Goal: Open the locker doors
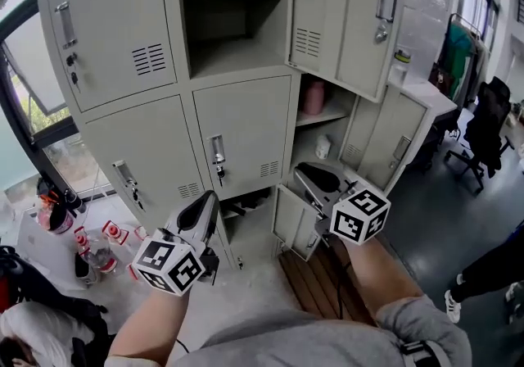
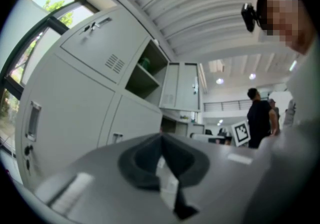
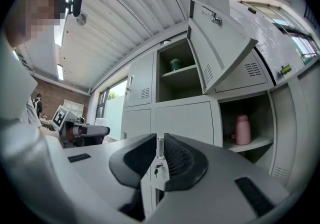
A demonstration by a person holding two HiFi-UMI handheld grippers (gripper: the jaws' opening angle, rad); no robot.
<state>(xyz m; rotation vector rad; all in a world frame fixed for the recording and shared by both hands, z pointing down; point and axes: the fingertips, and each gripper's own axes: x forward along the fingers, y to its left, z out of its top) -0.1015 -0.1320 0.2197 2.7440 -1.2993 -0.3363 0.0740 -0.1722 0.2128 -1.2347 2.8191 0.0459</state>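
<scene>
Right claw is sitting nearly closed, just a thin slit between the pads, nothing in it; left claw is looking closed tip to tip, also empty. Both are hanging in front of the locker bank, apart from it. I'm seeing three doors not yet open: upper-left door, middle-left door, middle-centre door. Upper-right door and the right-column doors below it are already swung out; a pink bottle is showing on a shelf there. I'm judging these doors as thin painted sheet steel: light, stiff, swinging easily on hinges, but smooth, so pads would be slipping on a flat face. I'm planning to take the centre door by its chrome pull handle, opening the jaws wider first and hooking one pad behind the pull. Keys are dangling just below it, so I'm keeping clear of them. I'm expecting the pull to need to follow the hinge arc, not go straight out.
</scene>
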